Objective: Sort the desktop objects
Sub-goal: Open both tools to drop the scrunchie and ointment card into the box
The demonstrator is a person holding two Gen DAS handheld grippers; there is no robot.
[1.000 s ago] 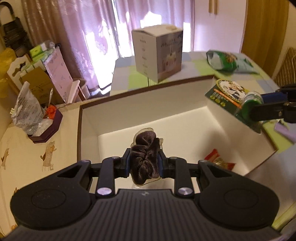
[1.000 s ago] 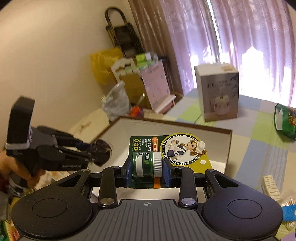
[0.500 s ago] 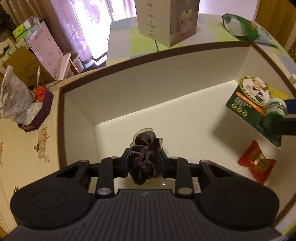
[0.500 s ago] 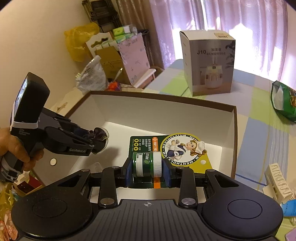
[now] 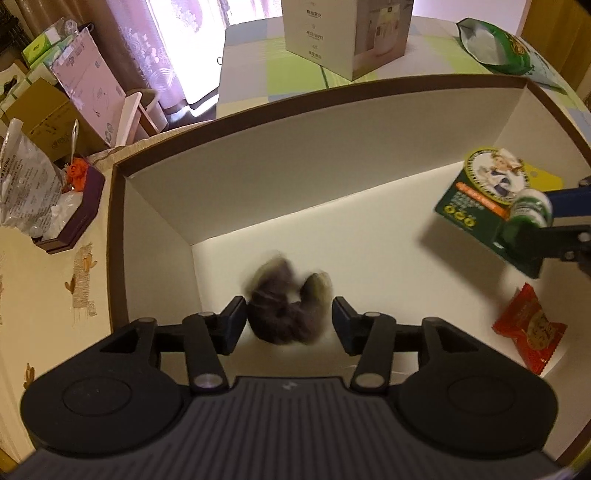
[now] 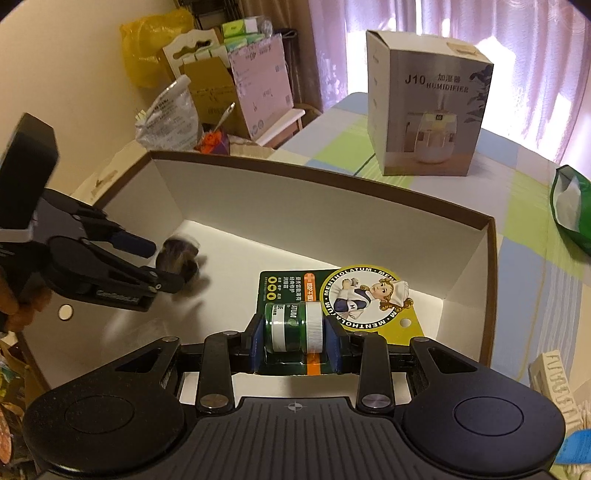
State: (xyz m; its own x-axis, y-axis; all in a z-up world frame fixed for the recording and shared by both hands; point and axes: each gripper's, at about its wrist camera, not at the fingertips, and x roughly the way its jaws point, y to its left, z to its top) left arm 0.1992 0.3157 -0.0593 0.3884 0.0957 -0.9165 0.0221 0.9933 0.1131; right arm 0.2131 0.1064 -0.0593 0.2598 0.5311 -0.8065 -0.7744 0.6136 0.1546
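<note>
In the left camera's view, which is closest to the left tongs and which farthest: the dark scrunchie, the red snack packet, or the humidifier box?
1. Dark scrunchie: blurred, between the open left tongs.
2. Red snack packet: on the box floor, off to the right.
3. Humidifier box: outside the box, on the far table.

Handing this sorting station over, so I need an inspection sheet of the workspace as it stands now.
Surface: checked tablecloth under the white box.
Job's things: blurred brown scrunchie apart from the pads; Mentholatum pack; red sachet on the box floor.
Clutter: humidifier carton, green bag.
Grippers: left gripper just opened; right gripper clamps the pack.
Cables: nothing seen.
Surroundings: curtains, stacked cartons.
</note>
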